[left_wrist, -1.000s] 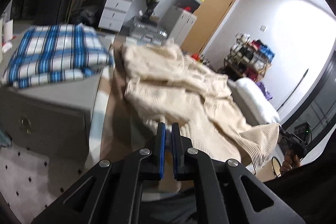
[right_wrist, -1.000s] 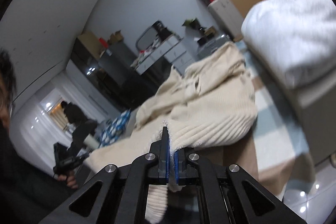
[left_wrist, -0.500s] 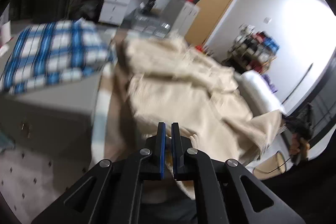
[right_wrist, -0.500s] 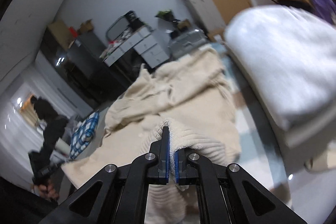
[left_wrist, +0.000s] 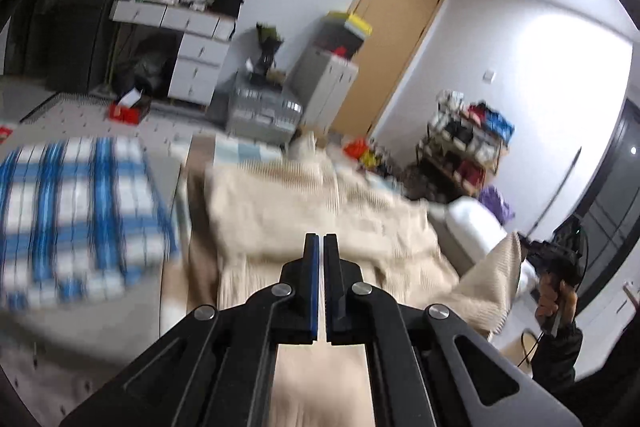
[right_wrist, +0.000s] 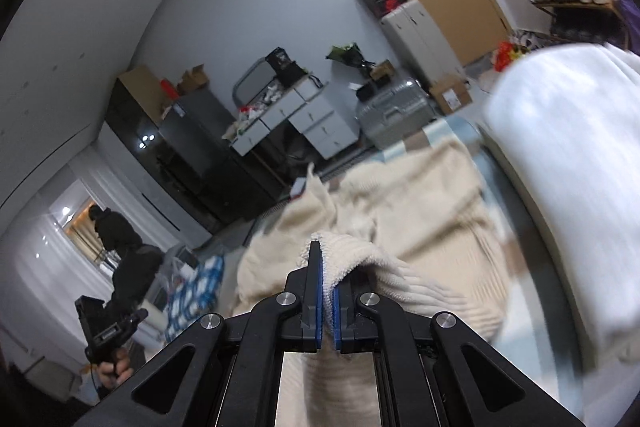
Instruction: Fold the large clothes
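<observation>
A cream ribbed knit sweater (left_wrist: 320, 203) lies spread on the striped surface ahead of both grippers. My left gripper (left_wrist: 321, 239) is shut, and cream cloth hangs under its jaws. In the right wrist view my right gripper (right_wrist: 325, 255) is shut on the sweater's (right_wrist: 420, 211) ribbed edge, which curls over the right finger. At the far right of the left wrist view, the right gripper (left_wrist: 522, 245) holds a raised corner of the sweater. The left gripper (right_wrist: 140, 314) shows at the lower left of the right wrist view, in a hand.
A folded blue and white plaid cloth (left_wrist: 76, 211) sits on a grey block to the left. A white folded bundle (right_wrist: 568, 163) lies on the right. White drawers (left_wrist: 196, 55), a suitcase (right_wrist: 394, 115), a shoe rack (left_wrist: 468, 143) and a wooden door stand behind. A person in dark clothes (right_wrist: 116, 235) is far back.
Both grippers have risen and gone forward over the sweater, carrying its near edge with them. Their jaws have stayed shut.
</observation>
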A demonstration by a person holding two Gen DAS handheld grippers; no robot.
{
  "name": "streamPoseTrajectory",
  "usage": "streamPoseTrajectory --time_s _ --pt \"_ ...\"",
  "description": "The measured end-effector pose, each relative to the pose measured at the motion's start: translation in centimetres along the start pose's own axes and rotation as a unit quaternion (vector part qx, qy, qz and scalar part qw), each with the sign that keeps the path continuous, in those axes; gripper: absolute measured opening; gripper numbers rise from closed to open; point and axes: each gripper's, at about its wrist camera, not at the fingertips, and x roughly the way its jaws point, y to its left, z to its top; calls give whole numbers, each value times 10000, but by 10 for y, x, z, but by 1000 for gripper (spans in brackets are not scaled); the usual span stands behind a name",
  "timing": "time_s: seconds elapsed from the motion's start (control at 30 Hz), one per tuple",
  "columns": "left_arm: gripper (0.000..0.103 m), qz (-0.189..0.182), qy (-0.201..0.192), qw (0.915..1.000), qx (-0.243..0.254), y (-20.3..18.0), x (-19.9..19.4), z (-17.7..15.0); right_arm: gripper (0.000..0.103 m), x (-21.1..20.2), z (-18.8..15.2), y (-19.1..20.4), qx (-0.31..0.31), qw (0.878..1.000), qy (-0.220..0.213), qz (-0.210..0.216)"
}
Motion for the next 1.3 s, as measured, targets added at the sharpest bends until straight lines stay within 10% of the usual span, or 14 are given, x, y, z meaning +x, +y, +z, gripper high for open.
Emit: streamPoseTrajectory --time_s 0.2,0.5,0.63,0.67,0.93,1.2,1.3 --pt "0 419 156 9987 -244 35 48 33 3 99 53 -15 272 9973 292 -613" --pt "3 719 1112 9911 160 7 25 -61 3 99 22 -22 126 9971 592 -465" --pt "70 893 1276 9878 30 -4 -2 -94 4 55 0 -11 -66 9988 435 -194" --pt "71 811 1355 9874 -42 -4 -8 -105 4 44 -7 -8 -139 9990 391 -171" --pt "71 466 2546 9643 -568 2 -8 -164 6 0 -42 -6 11 9998 138 -166" --pt "69 551 2759 9560 -834 1 14 -183 6 -10 -60 -12 237 9995 127 -167" --pt "15 851 2589 9607 -520 -9 14 -181 6 -9 -61 -10 216 9995 119 -180"
